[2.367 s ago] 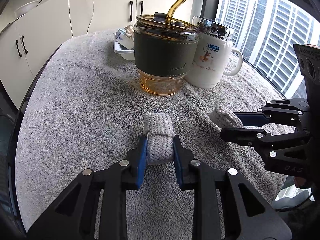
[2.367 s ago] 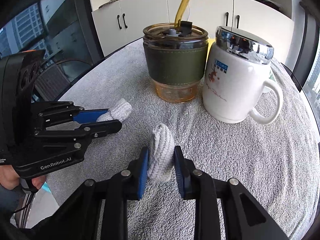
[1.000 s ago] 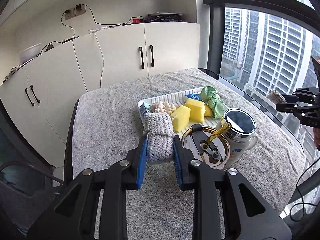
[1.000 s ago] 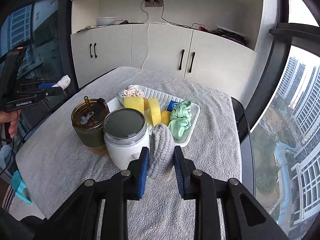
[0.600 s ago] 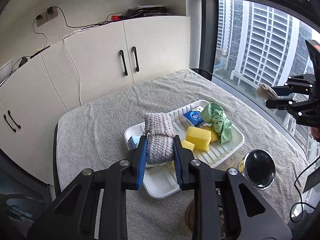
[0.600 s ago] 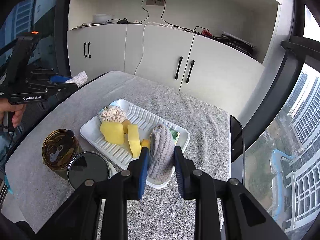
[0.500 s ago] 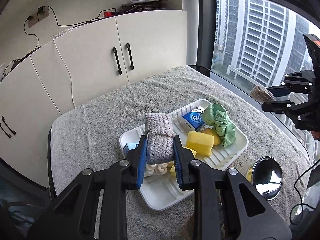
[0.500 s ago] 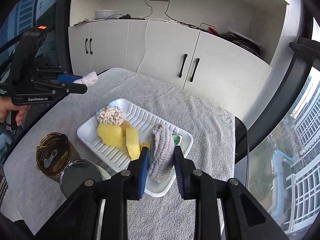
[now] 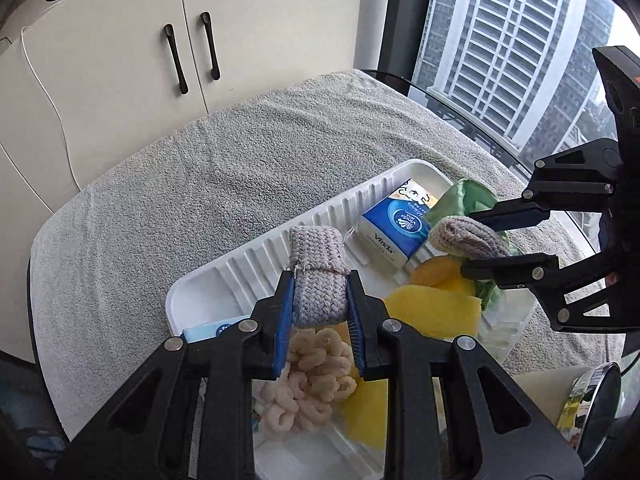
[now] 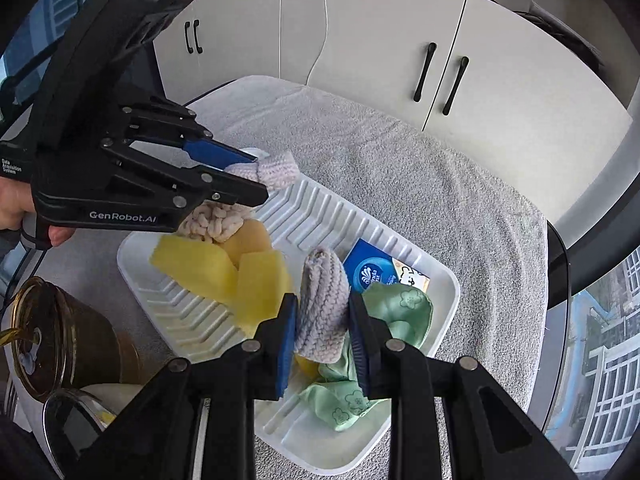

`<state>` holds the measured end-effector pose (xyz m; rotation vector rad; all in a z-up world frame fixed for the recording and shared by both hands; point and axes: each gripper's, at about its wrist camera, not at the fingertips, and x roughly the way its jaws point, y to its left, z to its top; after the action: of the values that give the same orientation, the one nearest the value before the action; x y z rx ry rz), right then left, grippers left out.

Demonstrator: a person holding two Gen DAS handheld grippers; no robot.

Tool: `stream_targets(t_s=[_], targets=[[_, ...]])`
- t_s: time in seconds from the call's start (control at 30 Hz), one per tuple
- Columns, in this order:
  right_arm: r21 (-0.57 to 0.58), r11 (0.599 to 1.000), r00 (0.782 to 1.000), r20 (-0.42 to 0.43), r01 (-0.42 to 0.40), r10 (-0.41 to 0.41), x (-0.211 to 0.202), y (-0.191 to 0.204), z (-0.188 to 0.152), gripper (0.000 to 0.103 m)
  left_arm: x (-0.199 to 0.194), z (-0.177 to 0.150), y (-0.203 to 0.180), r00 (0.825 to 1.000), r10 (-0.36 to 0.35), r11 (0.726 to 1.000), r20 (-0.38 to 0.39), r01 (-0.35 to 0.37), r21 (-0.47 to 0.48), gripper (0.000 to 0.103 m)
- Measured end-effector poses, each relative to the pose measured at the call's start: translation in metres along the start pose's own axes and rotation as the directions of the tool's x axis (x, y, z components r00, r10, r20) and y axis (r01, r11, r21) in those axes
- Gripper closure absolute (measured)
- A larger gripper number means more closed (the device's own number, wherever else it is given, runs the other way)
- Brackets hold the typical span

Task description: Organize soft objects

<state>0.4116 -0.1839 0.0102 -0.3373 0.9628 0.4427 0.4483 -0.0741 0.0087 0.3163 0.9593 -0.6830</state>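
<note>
My left gripper (image 9: 319, 298) is shut on one end of a grey braided cloth strip (image 9: 317, 272) and holds it above the white ridged tray (image 9: 256, 252). My right gripper (image 10: 323, 320) is shut on the strip's other end (image 10: 323, 304), also over the tray (image 10: 320, 208). Each gripper shows in the other's view, the right one (image 9: 476, 246) and the left one (image 10: 256, 178). The tray holds yellow sponges (image 10: 224, 272), a green cloth (image 10: 400, 308), a blue tissue pack (image 9: 394, 220) and a cream knotted rope piece (image 9: 308, 376).
The table is covered by a grey towel (image 9: 200, 168). An amber glass tumbler with a straw lid (image 10: 60, 340) and a mug with a shiny lid (image 9: 596, 408) stand beside the tray. White cabinets (image 9: 192, 40) are behind, a large window (image 9: 500, 40) to the right.
Both grippers have come down and closer together over the tray, each still holding its end of the grey strip. The tray now fills the views.
</note>
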Motion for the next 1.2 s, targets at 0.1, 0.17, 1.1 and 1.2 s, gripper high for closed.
stream_targets(t_s=[0.1,0.17,1.1,1.2], targets=[[0.006,1.0,1.0,-0.02,-0.022,0.023,0.012,-0.004,0.001,0.075,0.012,-0.002,-0.004,1.0,-0.014,1.0,-0.027,0.014,0.016,0.08],[0.006,1.0,0.999,-0.03,-0.029,0.029,0.018,-0.005,0.0,0.075,0.017,-0.004,-0.007,0.999,-0.021,0.999,-0.041,0.022,0.027,0.08],[0.086,0.996,1.0,0.03,-0.008,0.005,0.001,-0.021,-0.001,0.041,0.001,0.002,0.006,1.0,0.0,0.996,0.004,0.001,-0.085,0.008],[0.113,0.994,0.998,0.057,-0.011,0.005,-0.011,-0.026,-0.004,0.035,-0.01,0.002,0.009,0.999,0.012,0.994,0.034,-0.008,-0.105,0.005]])
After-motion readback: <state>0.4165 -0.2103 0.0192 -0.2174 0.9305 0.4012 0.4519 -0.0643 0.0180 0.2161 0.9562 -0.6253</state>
